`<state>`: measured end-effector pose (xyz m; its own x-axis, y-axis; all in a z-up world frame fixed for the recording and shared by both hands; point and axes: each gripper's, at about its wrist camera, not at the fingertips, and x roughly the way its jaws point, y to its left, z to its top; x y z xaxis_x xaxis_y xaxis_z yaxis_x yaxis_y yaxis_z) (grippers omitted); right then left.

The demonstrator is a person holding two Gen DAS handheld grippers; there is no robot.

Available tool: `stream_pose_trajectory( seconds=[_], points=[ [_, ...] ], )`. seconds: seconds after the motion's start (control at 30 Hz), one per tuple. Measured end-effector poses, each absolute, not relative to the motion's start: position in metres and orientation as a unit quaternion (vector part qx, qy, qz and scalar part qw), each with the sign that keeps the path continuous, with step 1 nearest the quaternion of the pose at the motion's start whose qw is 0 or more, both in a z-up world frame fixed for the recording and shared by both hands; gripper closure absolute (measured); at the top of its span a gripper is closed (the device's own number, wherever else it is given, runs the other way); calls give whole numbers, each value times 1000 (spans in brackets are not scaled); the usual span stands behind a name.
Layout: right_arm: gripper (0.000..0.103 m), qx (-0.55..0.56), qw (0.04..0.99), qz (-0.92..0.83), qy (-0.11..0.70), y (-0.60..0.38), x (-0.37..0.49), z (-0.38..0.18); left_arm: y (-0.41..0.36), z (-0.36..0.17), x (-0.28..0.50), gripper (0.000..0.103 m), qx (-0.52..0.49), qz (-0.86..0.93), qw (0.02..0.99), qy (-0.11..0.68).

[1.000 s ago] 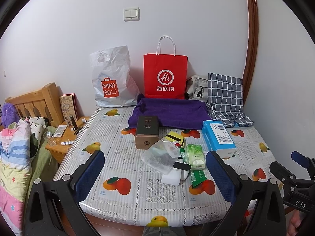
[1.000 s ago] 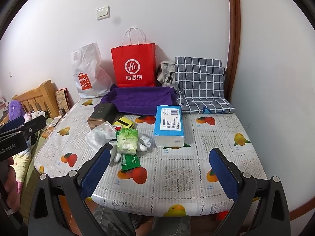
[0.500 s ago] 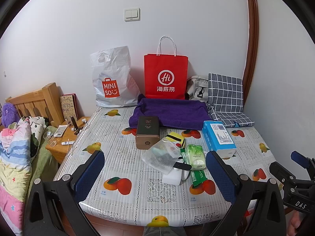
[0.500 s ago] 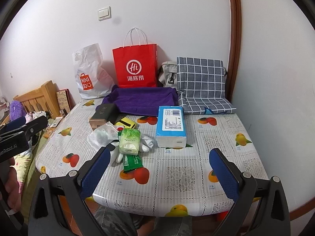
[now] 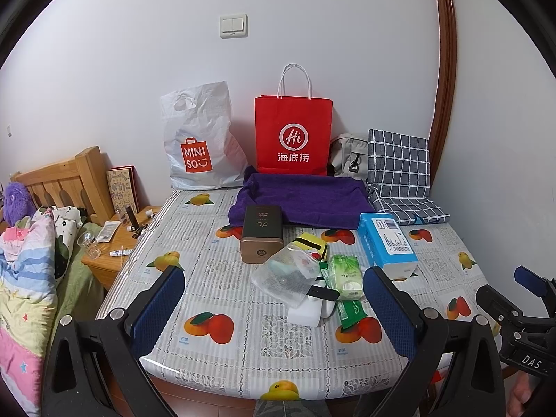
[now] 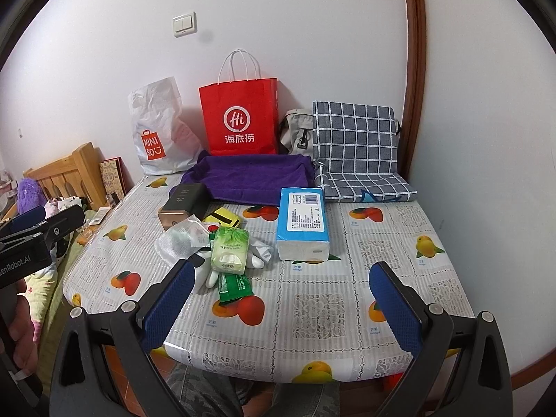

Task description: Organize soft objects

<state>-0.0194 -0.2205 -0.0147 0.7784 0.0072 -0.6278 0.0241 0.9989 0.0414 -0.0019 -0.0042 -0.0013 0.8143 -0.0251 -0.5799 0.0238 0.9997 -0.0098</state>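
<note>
Behind my table there's a red paper bag [image 5: 293,135] next to a white Miniso bag [image 5: 199,146], plus a light switch [image 5: 234,25] up on the wall.

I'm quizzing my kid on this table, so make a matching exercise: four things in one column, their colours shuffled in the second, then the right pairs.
Things:
1. paper bag
2. towel
3. tissue pack
4. cushion

Colours:
A. blue and white
B. grey with white checks
C. red
D. purple

Pairs: 1-C, 2-D, 3-A, 4-B
</note>
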Motion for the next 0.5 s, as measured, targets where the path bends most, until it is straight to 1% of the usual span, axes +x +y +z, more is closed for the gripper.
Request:
stream_pose_trajectory(
  seconds=[0.5],
  points=[
    [4, 22, 943, -4, 331, -220, -21, -14, 1, 1, -4, 0, -2, -13, 952, 305]
  ],
)
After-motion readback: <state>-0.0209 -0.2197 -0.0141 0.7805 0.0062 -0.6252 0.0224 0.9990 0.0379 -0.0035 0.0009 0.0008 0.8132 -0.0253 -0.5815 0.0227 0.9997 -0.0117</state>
